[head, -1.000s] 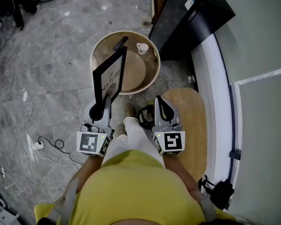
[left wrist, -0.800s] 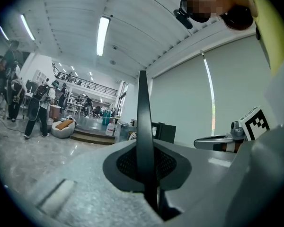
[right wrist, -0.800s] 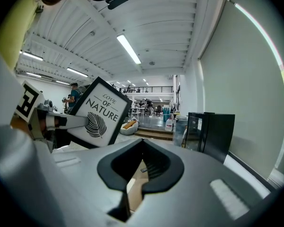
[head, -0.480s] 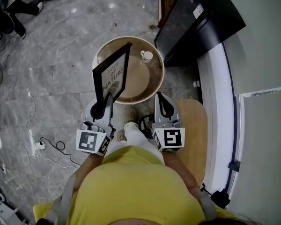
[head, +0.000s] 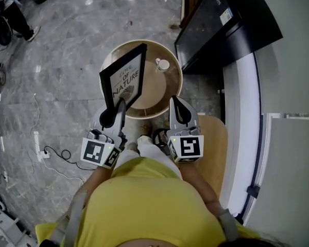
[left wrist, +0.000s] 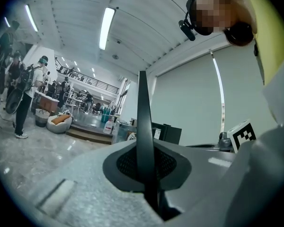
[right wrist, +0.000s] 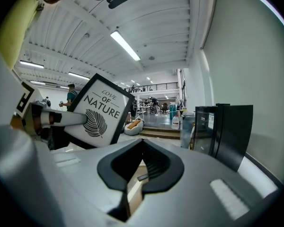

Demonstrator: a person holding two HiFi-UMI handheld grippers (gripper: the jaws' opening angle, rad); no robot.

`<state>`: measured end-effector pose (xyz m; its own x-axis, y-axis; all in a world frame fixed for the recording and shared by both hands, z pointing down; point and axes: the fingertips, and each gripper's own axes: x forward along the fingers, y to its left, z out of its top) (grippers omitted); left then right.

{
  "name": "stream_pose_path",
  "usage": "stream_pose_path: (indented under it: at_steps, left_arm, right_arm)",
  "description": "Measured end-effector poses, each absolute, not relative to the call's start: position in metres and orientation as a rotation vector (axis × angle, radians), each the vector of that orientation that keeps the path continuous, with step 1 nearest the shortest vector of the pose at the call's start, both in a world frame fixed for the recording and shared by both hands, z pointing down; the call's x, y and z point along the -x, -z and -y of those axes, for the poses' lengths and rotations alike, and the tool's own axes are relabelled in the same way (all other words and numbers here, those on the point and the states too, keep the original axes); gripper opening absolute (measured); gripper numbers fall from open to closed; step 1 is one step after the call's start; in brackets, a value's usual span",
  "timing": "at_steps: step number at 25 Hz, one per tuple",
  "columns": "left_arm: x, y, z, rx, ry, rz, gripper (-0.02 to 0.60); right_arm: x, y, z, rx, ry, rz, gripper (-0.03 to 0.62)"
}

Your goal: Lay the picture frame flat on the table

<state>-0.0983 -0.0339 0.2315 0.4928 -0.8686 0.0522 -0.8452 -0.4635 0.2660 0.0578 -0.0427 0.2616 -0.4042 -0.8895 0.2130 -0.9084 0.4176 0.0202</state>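
Holds a black picture frame [head: 124,78] by its lower edge in the left gripper [head: 120,104], pinched tight between the two pads, with the thin edge of the frame rising straight out of the jaws in the left gripper view. Stands that frame nearly upright, leaning a little, above the near left part of the round wooden table [head: 178,88]; not flat, and from the head view cannot say whether any corner touches the tabletop. Shows on its white print a leaf and the words LOVE OF NATURE, plain to read from the right gripper view. Bears nothing in the right gripper [head: 174,100]: jaws drawn together with only a slit between them, side by side with the left one, at the table's near right rim. On the far right of the tabletop, a small white cup [head: 163,64], well apart from the frame. Just beyond the table on the right, a black cabinet [head: 221,24]; beside the right gripper, a pale wooden oval panel [head: 216,138]; at the left on the grey marbled floor [head: 67,60], a white power strip [head: 38,137] with its cable. Across the bottom of the head view, a yellow shirt [head: 144,205].
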Motion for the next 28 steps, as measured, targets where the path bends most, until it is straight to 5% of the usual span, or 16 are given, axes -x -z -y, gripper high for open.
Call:
stream_pose_path:
  at_steps: [18,28]
  left_arm:
    - [0.07,-0.267,0.071,-2.425,0.138,1.195,0.009]
    - [0.049,-0.315,0.109,-2.411,0.098,0.978,0.009]
  right_arm:
    - [-0.049,-0.296,0.076,-1.532,-0.28,2.458,0.002]
    - [-0.044,-0.341,0.103,-1.532,-0.471,2.407,0.063]
